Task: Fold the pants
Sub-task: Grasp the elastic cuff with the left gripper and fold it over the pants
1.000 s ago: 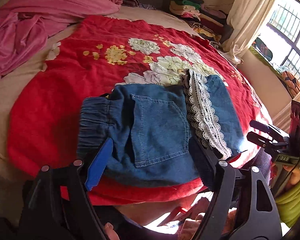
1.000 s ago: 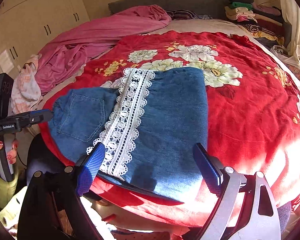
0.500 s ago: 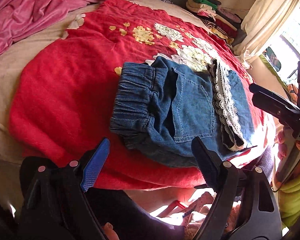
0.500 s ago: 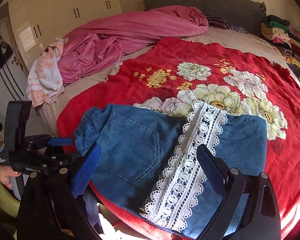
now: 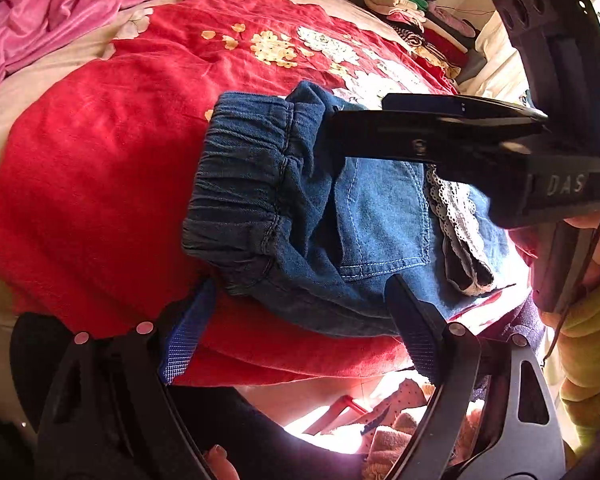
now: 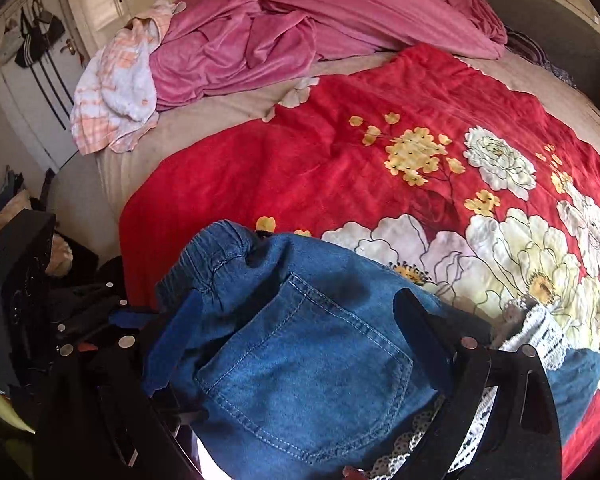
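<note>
The denim pants lie folded on the red floral blanket — soft, floppy; grip the thick elastic waistband. Left gripper and right gripper both gape wide, empty.

Both tools gape wide and tilt downward: left tool, right tool.

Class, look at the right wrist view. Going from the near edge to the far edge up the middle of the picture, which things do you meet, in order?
denim pants → red floral blanket → beige sheet → pink blanket
</note>
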`<state>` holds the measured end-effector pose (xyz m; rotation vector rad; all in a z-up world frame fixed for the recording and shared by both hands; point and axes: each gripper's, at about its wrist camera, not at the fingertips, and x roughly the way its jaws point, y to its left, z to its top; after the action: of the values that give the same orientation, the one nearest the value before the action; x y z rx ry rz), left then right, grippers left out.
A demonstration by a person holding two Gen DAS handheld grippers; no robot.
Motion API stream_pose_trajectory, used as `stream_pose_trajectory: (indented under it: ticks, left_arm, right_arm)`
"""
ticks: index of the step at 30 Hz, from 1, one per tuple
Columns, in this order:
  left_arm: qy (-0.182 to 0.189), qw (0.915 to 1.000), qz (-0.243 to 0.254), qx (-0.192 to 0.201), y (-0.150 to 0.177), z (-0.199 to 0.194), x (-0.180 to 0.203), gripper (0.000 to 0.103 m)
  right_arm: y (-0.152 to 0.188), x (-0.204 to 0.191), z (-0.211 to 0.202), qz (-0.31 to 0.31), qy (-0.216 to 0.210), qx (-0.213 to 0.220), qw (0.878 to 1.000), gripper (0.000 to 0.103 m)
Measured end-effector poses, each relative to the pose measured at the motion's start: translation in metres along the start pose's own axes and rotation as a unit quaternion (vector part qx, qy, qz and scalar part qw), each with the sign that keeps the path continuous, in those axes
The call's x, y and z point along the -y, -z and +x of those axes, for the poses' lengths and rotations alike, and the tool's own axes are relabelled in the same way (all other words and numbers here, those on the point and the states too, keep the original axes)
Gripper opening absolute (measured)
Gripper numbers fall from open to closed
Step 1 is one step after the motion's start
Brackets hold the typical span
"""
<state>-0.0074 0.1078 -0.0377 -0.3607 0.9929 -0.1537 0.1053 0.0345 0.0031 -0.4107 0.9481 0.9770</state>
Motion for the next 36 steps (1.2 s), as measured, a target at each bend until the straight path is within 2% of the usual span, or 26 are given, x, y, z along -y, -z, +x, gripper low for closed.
stream_pose_trajectory:
  ticks: [2,9,11,12,14,15,18,19,20,26,32,33,35,36]
  left_arm:
    - [0.002,1.0,0.001,-0.001,0.001,0.001,-0.001,0.07]
    - [0.012,0.9996,-0.025,0.01,0.0,0.002,-0.012,0.057]
    - [0.015,0.9991,-0.036,0.014,0.001,0.002,-0.015,0.054]
    - [0.017,0.9989,-0.041,0.015,0.001,0.003,-0.016,0.053]
    - [0.021,0.9985,-0.048,0.015,0.001,0.005,-0.018,0.052]
    - [0.023,0.9984,-0.05,0.016,0.001,0.005,-0.019,0.052]
    - [0.033,0.9977,-0.056,0.018,0.001,0.003,-0.02,0.052]
    - [0.038,0.9973,-0.06,0.019,0.0,0.003,-0.021,0.056]
    - [0.046,0.9967,-0.064,0.02,0.0,0.002,-0.022,0.06]
    - [0.065,0.994,-0.085,0.024,-0.001,-0.001,-0.021,0.07]
    - [0.126,0.9841,-0.124,0.014,-0.007,0.002,-0.017,0.071]
    - [0.143,0.9817,-0.125,0.009,-0.009,0.004,-0.012,0.07]
    - [0.166,0.978,-0.127,0.002,-0.014,0.01,-0.005,0.049]
    - [0.165,0.9782,-0.126,0.003,-0.016,0.01,-0.002,0.047]
  right_arm:
    - [-0.003,-0.003,0.011,-0.009,-0.003,-0.01,1.0,0.096]
    - [-0.014,-0.014,0.034,-0.019,-0.027,-0.018,0.999,0.095]
    - [-0.014,-0.014,0.044,-0.021,-0.029,-0.03,0.999,0.092]
    - [-0.013,-0.013,0.049,-0.02,-0.034,-0.037,0.999,0.081]
    - [-0.011,-0.011,0.053,-0.018,-0.041,-0.04,0.998,0.068]
    - [-0.01,-0.011,0.052,-0.02,-0.049,-0.037,0.998,0.056]
    - [-0.008,-0.017,0.04,-0.039,-0.047,-0.022,0.998,0.041]
    - [-0.008,-0.018,0.036,-0.043,-0.048,-0.017,0.998,0.039]
    - [-0.007,-0.018,0.031,-0.044,-0.05,-0.01,0.998,0.038]
    - [0.001,0.002,-0.001,0.004,-0.117,0.039,0.992,0.034]
    - [0.009,0.017,-0.037,0.013,-0.148,0.085,0.985,0.034]
    - [0.01,0.021,-0.043,0.013,-0.15,0.091,0.984,0.034]
    - [0.013,0.027,-0.052,0.011,-0.151,0.102,0.983,0.034]
    - [0.015,0.03,-0.058,0.011,-0.15,0.107,0.983,0.034]
